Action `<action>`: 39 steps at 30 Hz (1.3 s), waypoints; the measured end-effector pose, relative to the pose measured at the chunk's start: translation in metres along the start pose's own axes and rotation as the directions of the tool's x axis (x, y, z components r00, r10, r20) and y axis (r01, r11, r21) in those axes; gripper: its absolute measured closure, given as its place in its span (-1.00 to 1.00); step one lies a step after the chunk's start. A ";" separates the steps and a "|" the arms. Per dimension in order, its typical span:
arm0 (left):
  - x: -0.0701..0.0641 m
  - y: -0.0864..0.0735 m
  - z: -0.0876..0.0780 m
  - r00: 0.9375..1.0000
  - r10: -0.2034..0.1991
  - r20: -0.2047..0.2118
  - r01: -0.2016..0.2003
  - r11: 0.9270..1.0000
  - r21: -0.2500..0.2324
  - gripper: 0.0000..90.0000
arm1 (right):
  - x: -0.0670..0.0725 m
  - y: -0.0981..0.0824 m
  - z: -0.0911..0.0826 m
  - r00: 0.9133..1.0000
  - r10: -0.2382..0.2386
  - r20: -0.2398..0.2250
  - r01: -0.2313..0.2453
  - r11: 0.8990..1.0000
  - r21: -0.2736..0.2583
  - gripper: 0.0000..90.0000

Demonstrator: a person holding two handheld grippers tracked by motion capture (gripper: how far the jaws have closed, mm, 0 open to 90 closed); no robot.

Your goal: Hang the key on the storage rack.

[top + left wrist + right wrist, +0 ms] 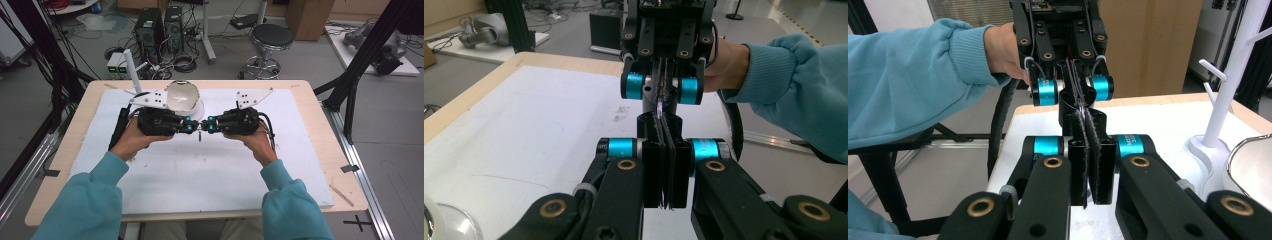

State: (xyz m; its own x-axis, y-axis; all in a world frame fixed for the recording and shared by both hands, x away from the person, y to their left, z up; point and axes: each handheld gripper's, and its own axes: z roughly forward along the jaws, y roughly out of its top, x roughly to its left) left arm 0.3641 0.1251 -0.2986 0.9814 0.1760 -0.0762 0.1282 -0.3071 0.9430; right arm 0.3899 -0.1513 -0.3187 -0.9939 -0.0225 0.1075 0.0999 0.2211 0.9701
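your left hand-held gripper point(192, 126) and right hand-held gripper point(206, 125) meet tip to tip over the white mat point(210, 165) on the table point(327, 150), each with jaws closed on a thin dark strip point(199, 134) stretched between them. just beyond stands a white rack point(131, 75) with a shiny bowl point(182, 96).

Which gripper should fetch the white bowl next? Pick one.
Left, probably: the left gripper sits just in front of the bowl, while the right gripper is off to its side, farther away.
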 end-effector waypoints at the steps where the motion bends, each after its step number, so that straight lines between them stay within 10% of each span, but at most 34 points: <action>1: 0.000 0.000 0.000 1.000 -0.004 -0.001 0.004 1.000 -0.003 0.96 | 0.000 0.000 0.000 1.000 -0.002 -0.002 0.002 1.000 0.001 0.97; 10: -0.002 0.002 0.001 1.000 0.011 0.012 -0.011 1.000 -0.001 0.96 | 0.000 0.000 -0.002 1.000 0.001 -0.011 -0.001 1.000 -0.002 0.84; 12: -0.002 0.001 0.001 1.000 0.008 0.007 -0.008 1.000 0.007 0.96 | 0.000 0.000 -0.002 1.000 0.005 -0.009 -0.005 1.000 -0.009 0.51; 14: 0.000 0.001 0.001 1.000 0.015 0.005 -0.015 1.000 0.013 0.96 | 0.003 0.001 0.000 0.998 0.028 0.061 -0.026 0.999 -0.025 -0.23; 18: 0.000 0.001 -0.002 1.000 0.012 -0.002 -0.012 1.000 0.008 0.96 | 0.006 -0.001 0.001 0.974 0.057 0.218 -0.060 0.998 0.008 -0.99; 26: 0.004 0.007 -0.016 0.999 0.019 -0.033 -0.018 0.999 0.033 0.96 | 0.008 -0.003 -0.020 0.943 0.059 0.328 -0.054 0.998 -0.024 -0.99; 39: 0.029 0.036 -0.063 0.991 0.055 -0.123 -0.037 0.989 0.145 0.96 | 0.021 -0.025 -0.076 0.851 0.069 0.521 -0.028 0.996 -0.086 -0.99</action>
State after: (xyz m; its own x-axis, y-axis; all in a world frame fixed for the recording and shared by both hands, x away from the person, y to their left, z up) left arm 0.3878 0.1782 -0.2461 0.9620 0.2726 0.0167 0.1110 -0.4461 0.8881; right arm 0.3700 -0.2312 -0.3246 -0.8624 0.5042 0.0452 0.1317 0.1373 0.9817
